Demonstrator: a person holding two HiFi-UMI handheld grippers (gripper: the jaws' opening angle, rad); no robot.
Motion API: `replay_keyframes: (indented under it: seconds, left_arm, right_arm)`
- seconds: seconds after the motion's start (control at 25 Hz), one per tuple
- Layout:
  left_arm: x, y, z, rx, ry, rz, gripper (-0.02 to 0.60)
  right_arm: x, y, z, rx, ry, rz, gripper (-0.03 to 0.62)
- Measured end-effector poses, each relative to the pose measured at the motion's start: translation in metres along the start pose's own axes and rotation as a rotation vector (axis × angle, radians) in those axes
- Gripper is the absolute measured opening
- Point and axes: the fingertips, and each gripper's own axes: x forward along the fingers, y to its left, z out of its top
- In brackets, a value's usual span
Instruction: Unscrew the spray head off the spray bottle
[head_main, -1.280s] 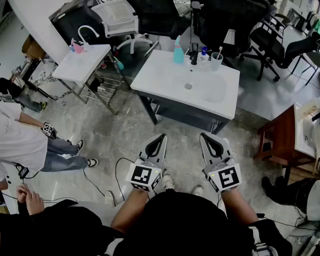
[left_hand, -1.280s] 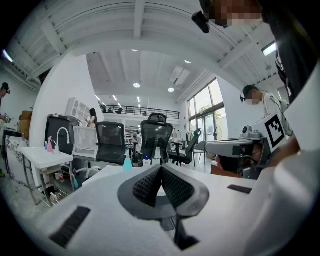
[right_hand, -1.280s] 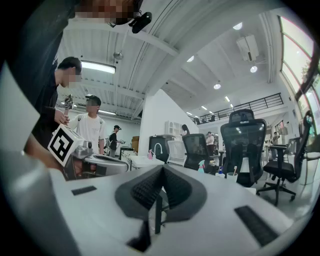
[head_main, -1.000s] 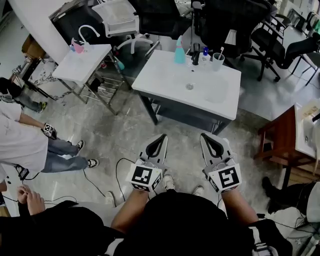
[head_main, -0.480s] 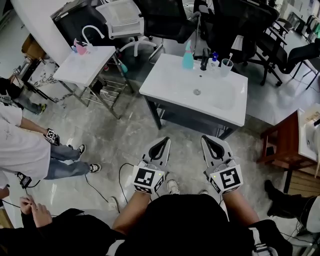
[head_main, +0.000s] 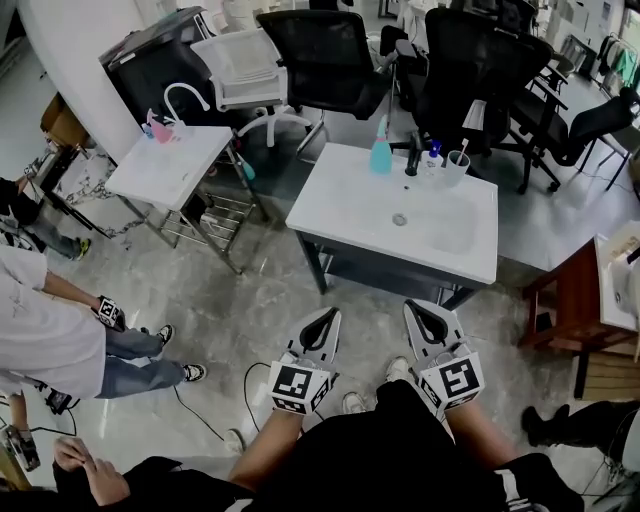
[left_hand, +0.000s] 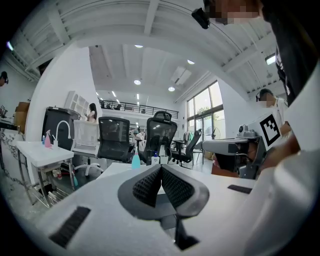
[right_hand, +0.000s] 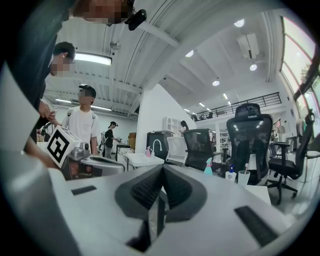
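Note:
A teal spray bottle (head_main: 381, 150) stands upright at the back edge of a white sink unit (head_main: 350, 210), beside a dark tap (head_main: 412, 160). It also shows small in the left gripper view as the spray bottle (left_hand: 135, 159) and in the right gripper view as the spray bottle (right_hand: 208, 167). My left gripper (head_main: 331, 314) and right gripper (head_main: 412, 306) are held side by side above the floor, short of the sink unit's near edge. Both point level toward it and both are shut with nothing in them. In their own views the left gripper (left_hand: 161, 167) and right gripper (right_hand: 163, 168) have pads pressed together.
A small blue-capped bottle (head_main: 432, 155) and a cup (head_main: 456, 168) stand by the tap. A second white sink stand (head_main: 165, 165) with a pink bottle (head_main: 157, 127) is at left. Office chairs (head_main: 330, 60) stand behind. People (head_main: 50, 340) stand at left; a wooden stand (head_main: 570, 300) at right.
The sink unit has drawn nearer and shifted right in the head view as I step toward it. Both grippers keep their shut, side-by-side pose.

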Motion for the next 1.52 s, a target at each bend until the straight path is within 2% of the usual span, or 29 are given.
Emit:
replay_keyframes:
  seconds: [0.4, 0.8, 1.2, 1.52]
  left_arm:
    - [0.051, 0.033, 0.004, 0.019, 0.007, -0.016, 0.015]
    - [0.141, 0.074, 0.017, 0.029, 0.029, -0.005, 0.015]
    - [0.229, 0.092, 0.025, 0.050, 0.064, -0.010, 0.015]
    - [0.266, 0.102, 0.028, 0.069, 0.085, 0.001, 0.015]
  right_arm:
    - [0.043, -0.040, -0.005, -0.010, 0.001, -0.012, 0.006]
    - [0.108, -0.112, -0.003, 0.002, 0.000, -0.019, 0.006]
    - [0.152, -0.185, -0.016, 0.035, 0.015, -0.017, 0.006]
    - [0.174, -0.216, -0.015, 0.053, -0.005, -0.005, 0.006]
